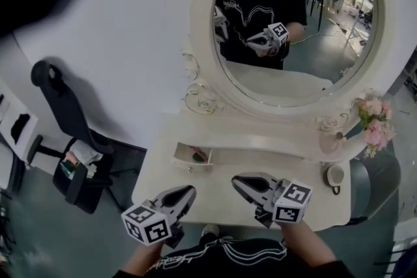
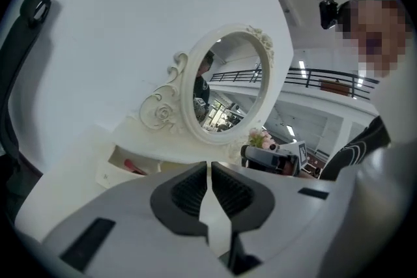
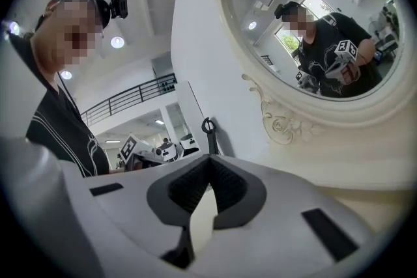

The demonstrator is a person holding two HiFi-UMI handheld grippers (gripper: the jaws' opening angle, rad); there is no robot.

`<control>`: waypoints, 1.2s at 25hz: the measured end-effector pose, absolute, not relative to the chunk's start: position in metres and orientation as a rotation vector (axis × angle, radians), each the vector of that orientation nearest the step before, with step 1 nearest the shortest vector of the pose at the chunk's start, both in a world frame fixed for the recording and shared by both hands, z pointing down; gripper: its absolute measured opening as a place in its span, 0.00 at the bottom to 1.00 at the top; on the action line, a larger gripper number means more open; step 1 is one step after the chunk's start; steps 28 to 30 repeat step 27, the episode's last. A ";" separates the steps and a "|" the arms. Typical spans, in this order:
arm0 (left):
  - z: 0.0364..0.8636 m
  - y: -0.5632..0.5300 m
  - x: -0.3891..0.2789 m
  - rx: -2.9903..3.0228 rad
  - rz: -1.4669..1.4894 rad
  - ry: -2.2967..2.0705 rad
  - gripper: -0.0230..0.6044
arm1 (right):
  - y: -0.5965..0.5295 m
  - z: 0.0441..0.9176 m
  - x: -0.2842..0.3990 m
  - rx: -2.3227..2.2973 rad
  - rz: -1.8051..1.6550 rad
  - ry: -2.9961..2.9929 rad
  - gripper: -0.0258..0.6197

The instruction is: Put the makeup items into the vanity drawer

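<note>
1. The vanity drawer [image 1: 187, 165] is standing open at the left of the worktop [image 1: 273, 163]. A red makeup item [image 1: 198, 154] is lying inside it. Its long axis seems to be running along the drawer's length, though I cannot tell which end is pointing where.
2. The left gripper [image 1: 189, 192] is hovering just in front of the drawer, its fingers pressed together with nothing between them.
3. The right gripper [image 1: 237, 180] is hanging over the bare middle of the worktop, its fingers likewise closed and empty.
4. No loose makeup is showing on the worktop, so the step in hand is probably shutting the drawer. Doing it well likely means pushing squarely on the drawer front with closed fingers and keeping the push in line with the slide, so nothing is jamming.
5. A cup [image 1: 335, 174] is standing at the far right, well apart from the drawer.
</note>
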State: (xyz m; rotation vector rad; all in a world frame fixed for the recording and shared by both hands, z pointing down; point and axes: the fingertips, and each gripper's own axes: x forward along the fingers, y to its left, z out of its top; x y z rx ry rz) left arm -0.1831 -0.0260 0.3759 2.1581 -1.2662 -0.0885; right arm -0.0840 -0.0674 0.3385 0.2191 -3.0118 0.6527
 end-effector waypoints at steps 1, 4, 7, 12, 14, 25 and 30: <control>0.367 -0.024 -0.175 2.179 -0.091 -1.261 0.10 | -0.062 0.330 -0.076 0.211 0.647 -3.026 0.08; 0.346 -0.019 -0.155 2.222 -0.114 -1.254 0.10 | -0.045 0.311 -0.058 0.198 0.550 -3.036 0.08; 0.330 -0.013 -0.135 2.264 -0.114 -1.243 0.10 | -0.034 0.303 -0.040 0.219 0.507 -3.036 0.08; 0.310 0.002 -0.105 2.324 -0.101 -1.231 0.10 | -0.016 0.293 -0.016 0.209 0.503 -3.055 0.08; 0.305 0.007 -0.094 2.345 -0.104 -1.221 0.10 | -0.009 0.291 -0.009 0.204 0.481 -3.061 0.08; 0.299 0.033 -0.069 2.398 -0.122 -1.224 0.10 | 0.023 0.288 0.013 0.185 0.439 -3.089 0.08; 0.299 0.036 -0.067 2.404 -0.131 -1.234 0.10 | 0.027 0.290 0.017 0.187 0.442 -3.090 0.08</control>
